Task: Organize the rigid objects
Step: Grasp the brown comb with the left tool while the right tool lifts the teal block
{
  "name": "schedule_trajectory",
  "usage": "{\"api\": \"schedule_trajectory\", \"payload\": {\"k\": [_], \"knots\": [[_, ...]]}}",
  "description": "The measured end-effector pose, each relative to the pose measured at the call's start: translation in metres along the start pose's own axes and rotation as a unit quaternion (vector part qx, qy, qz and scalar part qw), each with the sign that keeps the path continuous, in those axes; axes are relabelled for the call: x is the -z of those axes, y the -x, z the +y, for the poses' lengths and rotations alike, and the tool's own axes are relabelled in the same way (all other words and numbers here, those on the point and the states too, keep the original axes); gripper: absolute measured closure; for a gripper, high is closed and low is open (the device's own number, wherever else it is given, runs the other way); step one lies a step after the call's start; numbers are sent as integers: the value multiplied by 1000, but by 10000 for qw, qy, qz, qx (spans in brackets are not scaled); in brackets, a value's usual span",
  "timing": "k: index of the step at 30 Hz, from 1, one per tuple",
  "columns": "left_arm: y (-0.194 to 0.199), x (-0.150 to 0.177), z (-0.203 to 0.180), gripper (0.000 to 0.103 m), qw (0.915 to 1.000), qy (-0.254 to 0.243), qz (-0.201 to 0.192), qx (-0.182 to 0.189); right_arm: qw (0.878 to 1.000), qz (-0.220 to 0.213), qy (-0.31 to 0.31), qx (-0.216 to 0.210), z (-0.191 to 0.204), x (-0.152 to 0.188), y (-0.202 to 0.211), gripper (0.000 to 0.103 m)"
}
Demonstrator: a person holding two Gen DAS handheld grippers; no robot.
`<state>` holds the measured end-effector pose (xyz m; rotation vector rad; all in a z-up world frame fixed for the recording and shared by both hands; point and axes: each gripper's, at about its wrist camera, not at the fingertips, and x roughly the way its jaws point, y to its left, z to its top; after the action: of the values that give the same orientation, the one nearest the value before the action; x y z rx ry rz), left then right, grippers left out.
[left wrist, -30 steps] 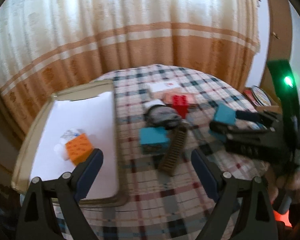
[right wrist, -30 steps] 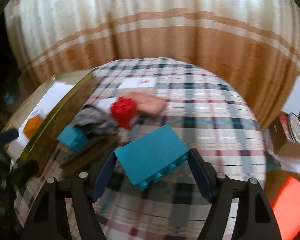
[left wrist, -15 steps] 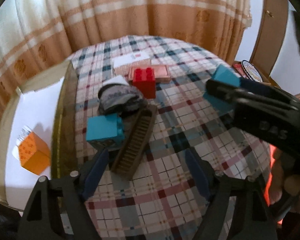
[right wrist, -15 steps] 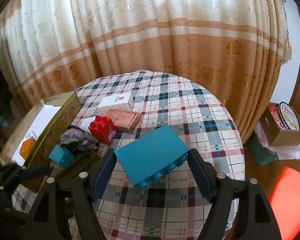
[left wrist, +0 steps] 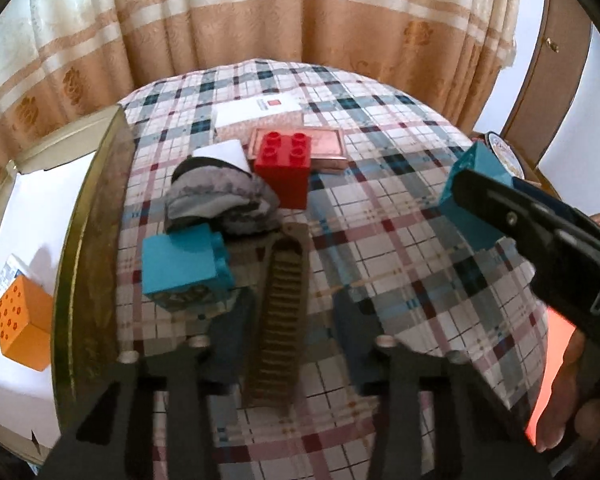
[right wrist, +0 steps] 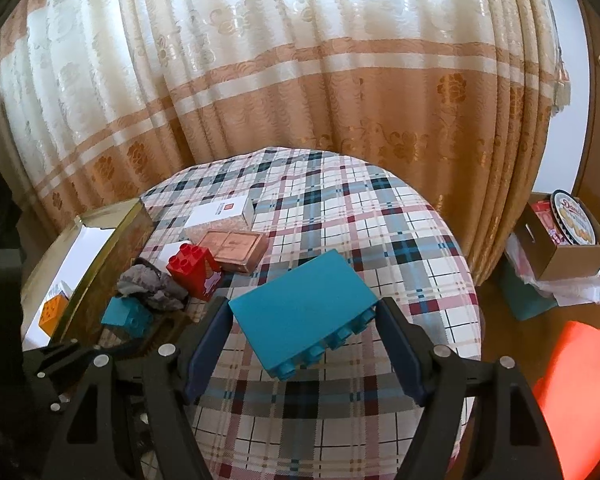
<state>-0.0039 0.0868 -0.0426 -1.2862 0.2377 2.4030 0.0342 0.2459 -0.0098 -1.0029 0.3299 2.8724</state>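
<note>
On the plaid table (left wrist: pixel 400 280) a brown ribbed strip (left wrist: pixel 280 312) lies between the fingers of my left gripper (left wrist: pixel 292 328). The jaws are closing, and plaid cloth still shows between the strip and the right finger. A small teal brick (left wrist: pixel 184 264) lies just left of the strip, a red brick (left wrist: pixel 284 168) stands behind it. My right gripper (right wrist: pixel 300 320) is shut on a large teal brick (right wrist: pixel 304 312) above the table. It also shows at the right of the left wrist view, where the large teal brick (left wrist: pixel 472 200) sits at its tip.
A gold-rimmed tray (left wrist: pixel 88 240) lined in white lies at the left and holds an orange cube (left wrist: pixel 20 324). A grey cloth (left wrist: pixel 220 200), a copper-coloured flat box (left wrist: pixel 324 144) and a white box (left wrist: pixel 260 110) lie behind the bricks. Curtains hang behind. A cardboard box (right wrist: pixel 568 248) stands on the floor at the right.
My left gripper has come forward and down from beside the tray to over the brown strip, and its jaws have narrowed around it. The right gripper still holds the large teal brick.
</note>
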Motion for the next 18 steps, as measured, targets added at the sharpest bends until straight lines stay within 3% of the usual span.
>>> {"api": "schedule_trajectory", "payload": {"k": [3,10,18], "knots": [[0,0,6,78,9999,58,-87,56,10000,-29,-32,14,-1,0,1,27],[5,5,13,79,9985,218,-227,445,9999,-74,-85,32,-1,1,2,27],[32,8,14,79,9932,191,-703,904,9997,-194,-101,101,0,0,6,27]]}}
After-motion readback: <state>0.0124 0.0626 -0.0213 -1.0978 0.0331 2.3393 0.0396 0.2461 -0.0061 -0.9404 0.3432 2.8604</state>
